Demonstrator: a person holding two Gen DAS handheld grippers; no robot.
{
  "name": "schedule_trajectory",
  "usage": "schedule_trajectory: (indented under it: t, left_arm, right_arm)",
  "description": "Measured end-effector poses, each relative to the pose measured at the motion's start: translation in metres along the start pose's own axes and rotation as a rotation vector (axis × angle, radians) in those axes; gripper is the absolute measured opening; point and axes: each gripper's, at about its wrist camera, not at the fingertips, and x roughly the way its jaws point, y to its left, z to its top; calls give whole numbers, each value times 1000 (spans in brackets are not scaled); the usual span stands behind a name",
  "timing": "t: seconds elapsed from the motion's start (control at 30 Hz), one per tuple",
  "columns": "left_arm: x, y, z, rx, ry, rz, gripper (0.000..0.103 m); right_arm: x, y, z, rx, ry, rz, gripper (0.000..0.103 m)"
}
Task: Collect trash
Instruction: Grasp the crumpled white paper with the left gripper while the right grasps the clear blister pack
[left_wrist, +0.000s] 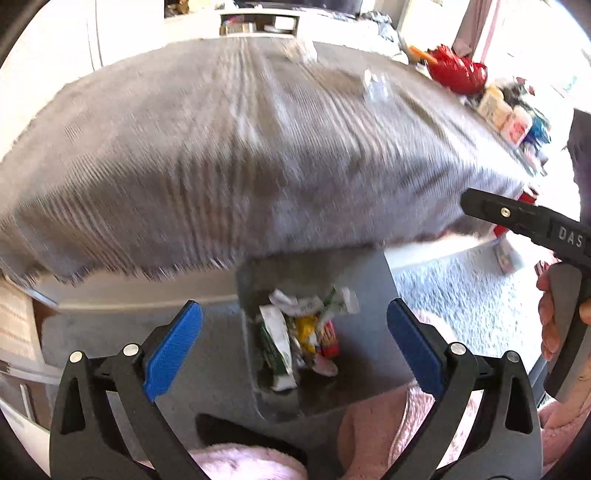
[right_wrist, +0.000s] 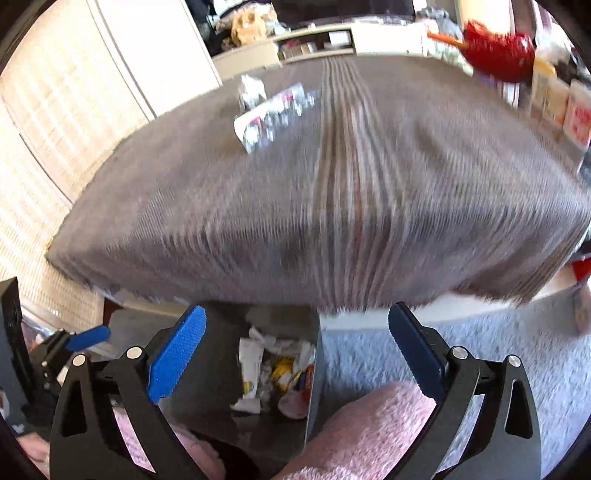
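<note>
Only one legible marking — raised letters "DAS" on the black body of the right gripper (left_wrist: 569, 236), seen at the right edge of the left wrist view. Printing on the crumpled wrappers (left_wrist: 295, 332) in the grey bin (left_wrist: 369, 280) and on the packages (left_wrist: 506, 114) beyond the tabletop — too blurred to read.
</note>
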Motion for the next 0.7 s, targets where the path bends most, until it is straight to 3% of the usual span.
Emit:
schedule_trajectory:
  t: [0.3,0.7]
  left_arm:
    - [-11,30,53,-50,-67,33,95]
    - [5,42,111,-23,-125,85,95]
  right_arm:
    - [-9,12,46,-39,-77,-15,100]
    - [39,29,107,-13,-71,-2,98]
